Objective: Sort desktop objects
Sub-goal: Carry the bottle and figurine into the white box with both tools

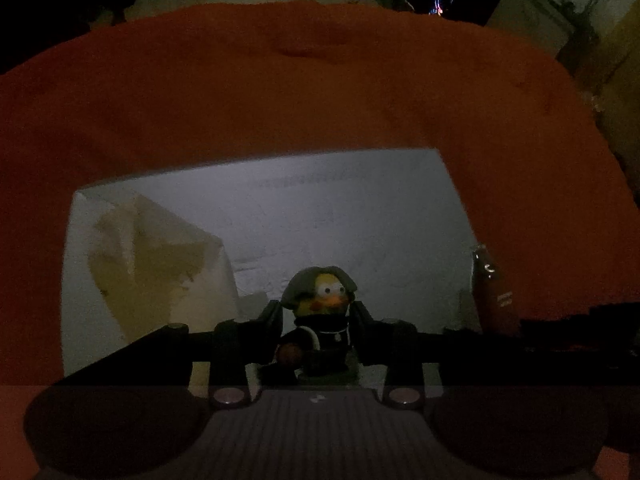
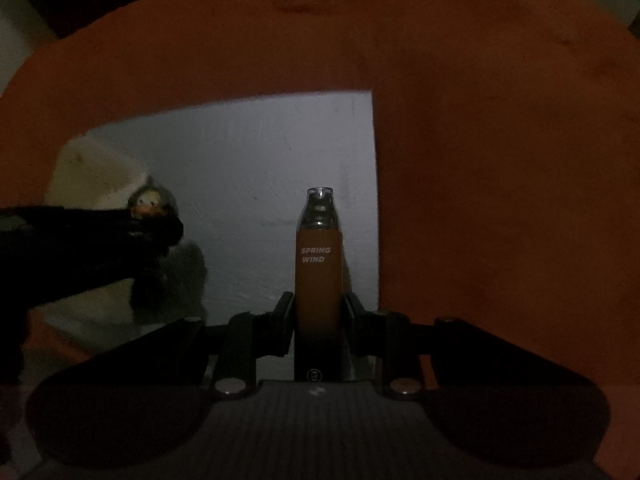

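Two grippers: each one pinches a single object above the same white tray.
Left gripper (image 1: 316, 320): both fingers pressed against the sides of a duck figurine (image 1: 318, 312); also seen from the right wrist view at the left edge (image 2: 160, 228).
Duck figurine: upright between the fingers, yellow face with orange beak, grey hair, dark clothing; it sits low over the tray's near part.
Right gripper (image 2: 318, 312): fingers clamped on the lower body of an orange tube (image 2: 319, 268).
Orange tube: upright, printed "SPRING WIND", clear rounded cap on top; visible in the left wrist view near the tray's right edge (image 1: 494, 300).
White tray (image 1: 360, 216): rectangular, pale, lying on the surface; a crumpled pale paper or bag (image 1: 152, 256) occupies its left part.
Surface (image 1: 280, 100): covered by an orange cloth, dimly lit.
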